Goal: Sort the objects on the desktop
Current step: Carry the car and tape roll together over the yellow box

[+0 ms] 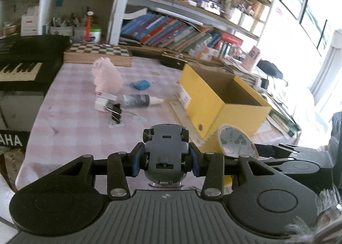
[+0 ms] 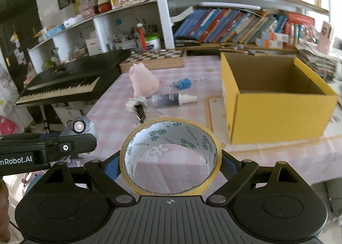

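Fingers of the left gripper [image 1: 165, 159] are closed on a grey toy car [image 1: 165, 147], gripped by its sides with the underside and wheels facing the camera, lifted above the table [image 1: 70, 119]. Beside it to the right, the right gripper [image 2: 170, 162] clamps a tape roll [image 2: 170, 156] across its outer rim, its blue pads [image 2: 111, 165] pressing either side, the open core facing forward so the pink checked cloth shows through. Both held things hang just short of the near corner of the yellow box [image 2: 275, 113], which stands open-topped on the right of the table.

Farther in, left of the box, a black binder clip [image 1: 115, 112] lies touching a small white item [image 1: 100, 104]. Just beyond these a small bottle [image 1: 140, 100] lies on its side, its white tip towards the box. A pink plush [image 1: 106, 76] sits behind the clip, and a blue object [image 1: 140, 84] lies near it. A chessboard [image 1: 98, 52] rests at the far edge, and a keyboard [image 2: 64, 85] stands off the left side. Bookshelves [image 2: 235, 23] fill the background.
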`<state>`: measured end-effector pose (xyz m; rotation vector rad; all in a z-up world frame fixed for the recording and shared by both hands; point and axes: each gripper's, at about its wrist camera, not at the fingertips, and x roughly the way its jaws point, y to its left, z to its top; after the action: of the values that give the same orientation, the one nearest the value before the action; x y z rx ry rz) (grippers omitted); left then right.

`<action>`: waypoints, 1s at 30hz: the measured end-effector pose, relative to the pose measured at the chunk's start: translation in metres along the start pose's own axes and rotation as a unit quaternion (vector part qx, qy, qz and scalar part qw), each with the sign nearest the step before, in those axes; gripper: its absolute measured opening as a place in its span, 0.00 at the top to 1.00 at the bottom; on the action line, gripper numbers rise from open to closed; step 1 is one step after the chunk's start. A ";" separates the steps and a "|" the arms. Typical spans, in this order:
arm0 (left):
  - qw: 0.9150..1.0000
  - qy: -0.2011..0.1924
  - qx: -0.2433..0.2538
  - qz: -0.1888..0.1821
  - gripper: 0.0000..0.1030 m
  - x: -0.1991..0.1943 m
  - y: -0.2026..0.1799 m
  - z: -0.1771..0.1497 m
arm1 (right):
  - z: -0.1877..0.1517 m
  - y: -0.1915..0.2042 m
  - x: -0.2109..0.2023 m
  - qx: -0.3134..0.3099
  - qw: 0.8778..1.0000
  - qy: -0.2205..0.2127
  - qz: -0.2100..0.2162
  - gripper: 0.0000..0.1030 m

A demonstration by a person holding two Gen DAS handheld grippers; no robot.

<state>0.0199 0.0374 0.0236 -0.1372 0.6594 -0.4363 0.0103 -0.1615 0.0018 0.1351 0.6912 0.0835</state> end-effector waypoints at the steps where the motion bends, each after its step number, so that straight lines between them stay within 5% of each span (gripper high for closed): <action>1: 1.000 0.003 0.003 -0.004 0.61 0.000 -0.003 -0.001 | -0.004 -0.002 -0.003 0.005 1.000 0.001 -0.004 0.10; 14: 0.996 0.047 0.039 -0.068 0.61 0.016 -0.036 -0.016 | -0.039 -0.033 -0.031 0.067 0.996 0.018 -0.057 0.10; 30: 0.979 0.090 0.100 -0.156 0.61 0.050 -0.084 -0.019 | -0.059 -0.069 -0.059 0.136 0.981 0.015 -0.136 0.10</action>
<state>0.0140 -0.0593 0.0025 -0.0098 0.7714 -0.8222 -0.0703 -0.2307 -0.0163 0.3013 0.7436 -0.2728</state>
